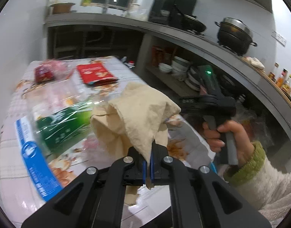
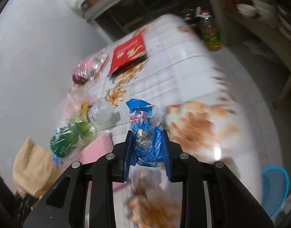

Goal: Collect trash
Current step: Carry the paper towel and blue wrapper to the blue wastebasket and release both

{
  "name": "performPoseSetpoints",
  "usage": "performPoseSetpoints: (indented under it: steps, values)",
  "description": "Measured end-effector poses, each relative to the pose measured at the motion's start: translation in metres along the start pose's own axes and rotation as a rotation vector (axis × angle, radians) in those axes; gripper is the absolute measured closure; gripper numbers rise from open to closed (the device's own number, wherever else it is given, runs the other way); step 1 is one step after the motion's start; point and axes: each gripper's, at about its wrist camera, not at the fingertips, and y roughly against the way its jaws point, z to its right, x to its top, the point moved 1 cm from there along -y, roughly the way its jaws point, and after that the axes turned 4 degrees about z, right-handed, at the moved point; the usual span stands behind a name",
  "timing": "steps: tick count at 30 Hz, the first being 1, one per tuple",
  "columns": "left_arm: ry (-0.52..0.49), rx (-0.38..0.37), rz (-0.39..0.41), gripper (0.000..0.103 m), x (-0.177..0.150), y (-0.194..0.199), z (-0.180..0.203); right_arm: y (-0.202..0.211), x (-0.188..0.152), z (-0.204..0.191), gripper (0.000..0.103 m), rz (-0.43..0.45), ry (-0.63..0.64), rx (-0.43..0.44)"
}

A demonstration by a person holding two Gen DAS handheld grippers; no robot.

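Blue wrapper [image 2: 145, 133] clamped in right gripper [image 2: 147, 148], print blurred; left gripper [image 1: 148, 163] pinches beige napkin [image 1: 134, 117].

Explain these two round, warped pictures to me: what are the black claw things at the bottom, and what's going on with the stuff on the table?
No robot here: a person holds a hand tool with two jaws in each hand, and a wide-angle camera on each tool looks forward along them. One picture comes from the left gripper, the other from the right gripper. The left one is shut on a crumpled beige paper napkin; its view also shows the person's right hand around the other tool's handle. The right one is clamped on a crinkled blue wrapper. Left on the floral tablecloth are a red packet, a clear plastic bottle with a green label lying down, and a dark red wrapper. It's trash collecting.
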Motion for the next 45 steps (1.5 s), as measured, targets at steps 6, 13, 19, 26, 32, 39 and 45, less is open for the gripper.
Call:
performPoseSetpoints:
  steps: [6, 13, 19, 26, 32, 39, 45]
  values:
    - [-0.074, -0.142, -0.055, 0.1, 0.018, -0.034, 0.057, 0.1, -0.027, 0.053, 0.076, 0.144, -0.122, -0.04]
    - [-0.187, -0.323, -0.199, 0.1, 0.022, -0.105, 0.154, 0.198, -0.088, 0.127, 0.075, 0.296, -0.356, -0.014]
    - [-0.219, -0.446, -0.437, 0.1, -0.016, -0.187, 0.228, 0.203, -0.146, 0.192, 0.075, 0.28, -0.583, -0.01]
    - [-0.195, -0.437, -0.677, 0.1, -0.07, -0.274, 0.277, 0.162, -0.196, 0.276, 0.075, 0.176, -0.836, -0.062]
    - [-0.244, -0.356, -0.793, 0.1, -0.109, -0.327, 0.295, 0.132, -0.219, 0.325, 0.071, 0.112, -0.945, -0.147]
    - [-0.27, -0.279, -0.809, 0.055, -0.12, -0.346, 0.304, 0.123, -0.232, 0.358, 0.039, 0.085, -0.991, -0.251]
    - [-0.243, -0.292, -0.746, 0.046, -0.101, -0.328, 0.296, 0.128, -0.23, 0.351, 0.037, 0.1, -0.99, -0.261]
